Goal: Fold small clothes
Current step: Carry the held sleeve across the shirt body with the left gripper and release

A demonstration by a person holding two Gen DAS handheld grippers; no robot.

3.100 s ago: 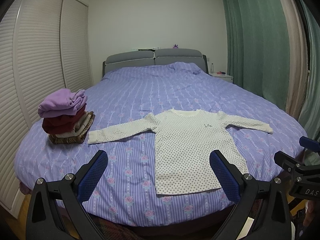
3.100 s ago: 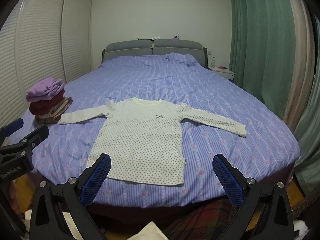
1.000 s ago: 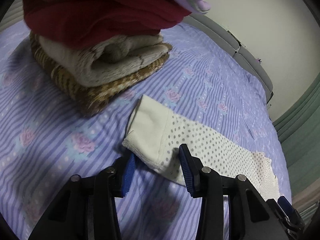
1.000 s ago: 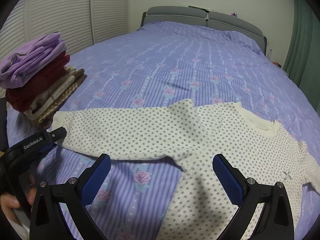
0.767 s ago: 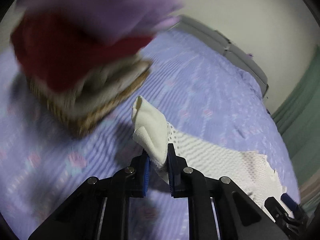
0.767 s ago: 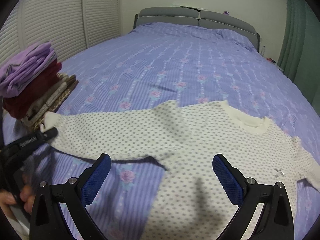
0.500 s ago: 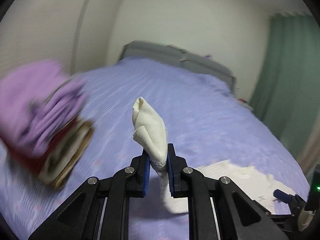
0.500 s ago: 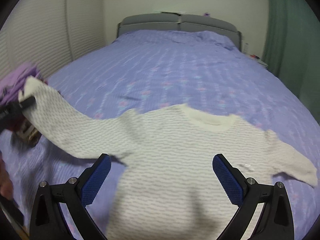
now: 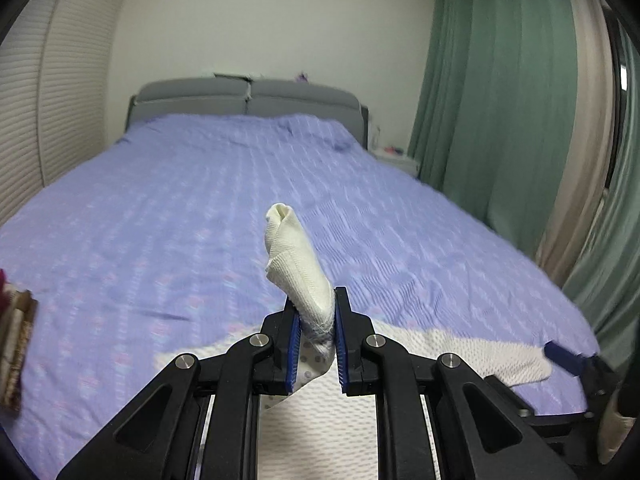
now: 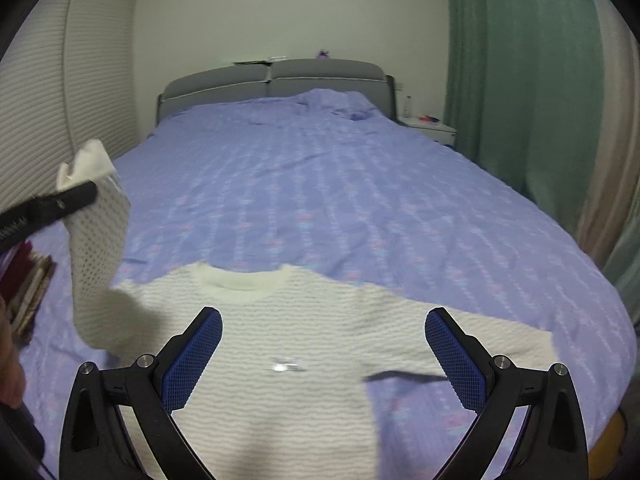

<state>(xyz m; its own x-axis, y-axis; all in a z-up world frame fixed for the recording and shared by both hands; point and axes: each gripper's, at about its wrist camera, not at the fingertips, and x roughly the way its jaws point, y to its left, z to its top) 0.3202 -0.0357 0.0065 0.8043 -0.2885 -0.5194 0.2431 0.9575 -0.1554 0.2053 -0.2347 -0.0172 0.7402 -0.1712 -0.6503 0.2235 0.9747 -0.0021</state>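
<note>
A white dotted long-sleeve shirt (image 10: 304, 344) lies flat on the purple bedspread (image 10: 320, 184), collar toward the headboard. My left gripper (image 9: 316, 320) is shut on the cuff of one sleeve (image 9: 294, 252) and holds it up in the air. In the right wrist view that lifted sleeve (image 10: 98, 248) hangs at the left, below the left gripper (image 10: 80, 194). My right gripper (image 10: 322, 356) hovers open over the chest of the shirt with nothing between its fingers. The other sleeve (image 10: 496, 344) lies stretched out flat to the right.
A stack of folded clothes (image 10: 28, 280) sits at the bed's left edge. Slatted wardrobe doors (image 10: 36, 100) stand to the left and green curtains (image 10: 520, 80) to the right. A grey headboard (image 10: 276, 80) and a nightstand (image 10: 430, 128) are at the far end.
My left gripper closed on the cuff beside the clothes stack, then lifted it and carried it to the right. My right gripper moved right over the shirt and stayed open.
</note>
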